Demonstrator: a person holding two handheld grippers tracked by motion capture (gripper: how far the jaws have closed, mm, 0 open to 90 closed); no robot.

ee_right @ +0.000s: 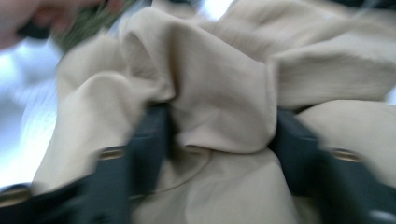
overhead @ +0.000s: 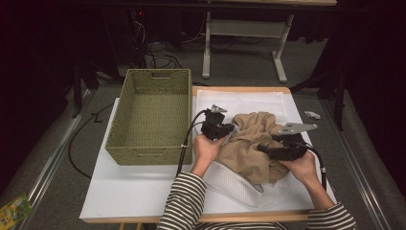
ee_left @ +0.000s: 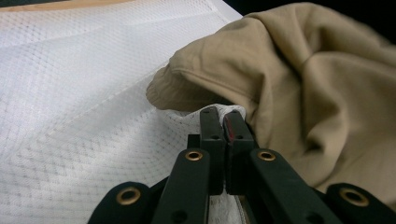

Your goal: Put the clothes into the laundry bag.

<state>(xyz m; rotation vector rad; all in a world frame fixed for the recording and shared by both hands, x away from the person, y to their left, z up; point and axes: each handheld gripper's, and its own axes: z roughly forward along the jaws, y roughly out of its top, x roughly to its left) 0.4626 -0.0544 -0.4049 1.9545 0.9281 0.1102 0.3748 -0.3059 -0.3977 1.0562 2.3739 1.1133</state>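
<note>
A lab-like recording room; black curtains stand behind the table [overhead: 143, 191]; beyond the table, cables [overhead: 160, 56] lie on grey carpet by a white bench frame [overhead: 244, 28]; metal floor rails flank it.

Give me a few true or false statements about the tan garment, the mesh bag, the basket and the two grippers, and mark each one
1. The left gripper is shut on the white mesh bag. True.
2. The tan garment lies inside the woven basket. False: it lies on the table, right of the basket.
3. The right gripper has its jaws spread with tan cloth between them. True.
4. The basket holds folded clothes. False: it is empty.
</note>
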